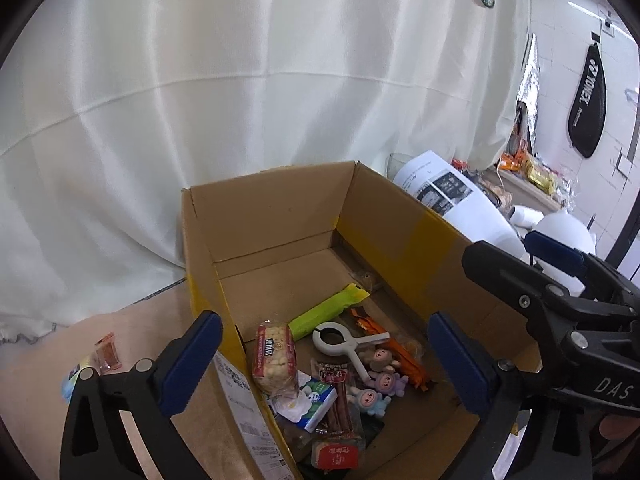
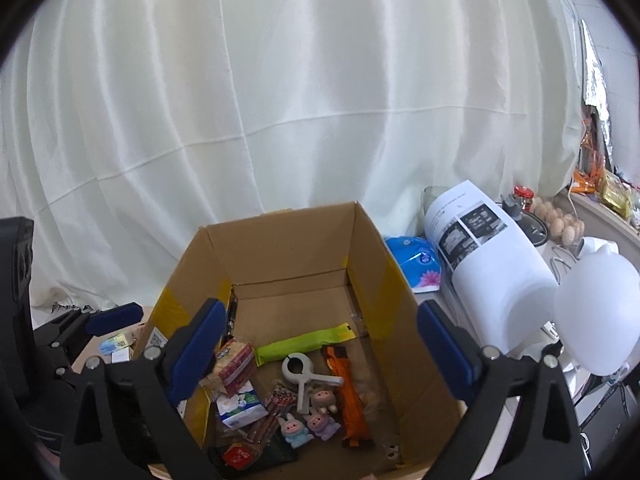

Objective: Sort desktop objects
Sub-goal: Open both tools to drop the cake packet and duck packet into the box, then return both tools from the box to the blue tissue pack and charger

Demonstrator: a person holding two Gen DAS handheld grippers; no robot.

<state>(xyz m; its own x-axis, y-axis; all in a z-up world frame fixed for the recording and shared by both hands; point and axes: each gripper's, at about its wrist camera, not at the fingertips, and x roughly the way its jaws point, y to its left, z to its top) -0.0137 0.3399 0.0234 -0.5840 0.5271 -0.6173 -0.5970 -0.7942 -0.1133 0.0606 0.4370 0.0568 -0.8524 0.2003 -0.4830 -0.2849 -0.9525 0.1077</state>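
Note:
An open cardboard box (image 1: 272, 216) (image 2: 288, 240) stands on the table in front of both grippers. On its floor lie a green packet (image 1: 328, 308) (image 2: 304, 342), a white clip (image 1: 344, 340) (image 2: 300, 372), a cracker pack (image 1: 274, 356), an orange packet (image 2: 350, 396), a milk carton (image 1: 316, 398) (image 2: 240, 404) and three small dolls (image 1: 380, 384) (image 2: 316, 416). My left gripper (image 1: 326, 364) hangs open above the box's near left wall, nothing between its pads. My right gripper (image 2: 322, 352) is also open and empty over the box's near edge. A small orange sachet (image 1: 107, 354) lies on the table left of the box.
A white curtain (image 2: 280, 100) hangs close behind the box. Right of the box are a blue tissue pack (image 2: 416, 264), a rolled printed sheet (image 2: 480, 248), a white rounded object (image 2: 596, 312) and eggs (image 2: 560, 220). A black racket bag (image 1: 588, 96) hangs on the far wall.

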